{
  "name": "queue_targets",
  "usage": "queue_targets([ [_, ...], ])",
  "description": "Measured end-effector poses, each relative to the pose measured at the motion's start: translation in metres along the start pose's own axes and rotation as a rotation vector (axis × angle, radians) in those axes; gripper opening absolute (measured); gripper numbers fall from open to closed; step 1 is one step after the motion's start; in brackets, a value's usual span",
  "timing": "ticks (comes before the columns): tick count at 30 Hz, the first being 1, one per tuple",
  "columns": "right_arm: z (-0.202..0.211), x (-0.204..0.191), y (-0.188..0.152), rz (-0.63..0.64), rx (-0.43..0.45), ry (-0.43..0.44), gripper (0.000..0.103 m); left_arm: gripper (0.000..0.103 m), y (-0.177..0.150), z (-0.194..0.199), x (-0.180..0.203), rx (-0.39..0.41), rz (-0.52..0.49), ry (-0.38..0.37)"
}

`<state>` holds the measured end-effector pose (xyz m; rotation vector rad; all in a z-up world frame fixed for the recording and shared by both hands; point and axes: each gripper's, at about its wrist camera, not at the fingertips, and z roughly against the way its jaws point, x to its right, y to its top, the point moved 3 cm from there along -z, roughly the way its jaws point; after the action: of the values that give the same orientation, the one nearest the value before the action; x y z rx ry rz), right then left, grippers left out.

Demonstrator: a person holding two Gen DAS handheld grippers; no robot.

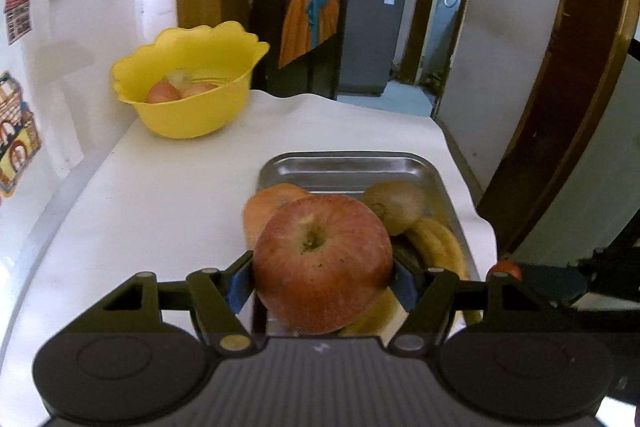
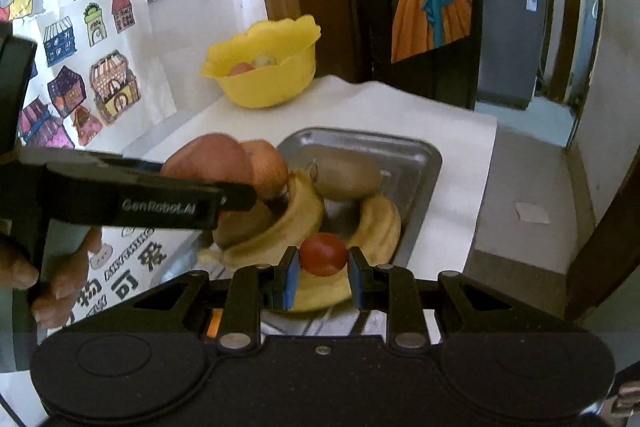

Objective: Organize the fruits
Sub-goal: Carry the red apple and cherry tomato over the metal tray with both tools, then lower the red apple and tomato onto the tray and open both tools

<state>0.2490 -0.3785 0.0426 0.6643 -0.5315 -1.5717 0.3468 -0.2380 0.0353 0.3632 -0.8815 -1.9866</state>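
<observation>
My left gripper point(image 1: 322, 277) is shut on a big red apple point(image 1: 322, 263), held above the near end of a steel tray point(image 1: 348, 167). In the tray lie a second apple point(image 1: 264, 205), a kiwi point(image 1: 396, 205) and bananas point(image 1: 436, 243). My right gripper point(image 2: 323, 263) is shut on a small red cherry tomato point(image 2: 323, 254), hanging over the bananas point(image 2: 380, 223) at the tray's point(image 2: 420, 155) near side. The left gripper's arm point(image 2: 160, 203) crosses the right wrist view with the apple point(image 2: 208, 159) in it. A yellow bowl point(image 1: 188, 107) with fruit inside stands at the table's far left.
The white table top point(image 1: 160, 207) ends at a wall with drawings point(image 2: 92, 67) on the left. A person's hand point(image 2: 52, 275) grips the left tool. Beyond the far edge are a dark doorway and an orange hanging cloth point(image 1: 312, 7). Floor lies right of the table point(image 2: 528, 187).
</observation>
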Motion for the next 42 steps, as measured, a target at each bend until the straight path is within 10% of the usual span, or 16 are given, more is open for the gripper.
queue_targets([
  [42,-0.024,0.017,-0.032,0.010,-0.100,0.075,0.030,0.073,0.002,-0.034,0.054,-0.033,-0.053,0.009],
])
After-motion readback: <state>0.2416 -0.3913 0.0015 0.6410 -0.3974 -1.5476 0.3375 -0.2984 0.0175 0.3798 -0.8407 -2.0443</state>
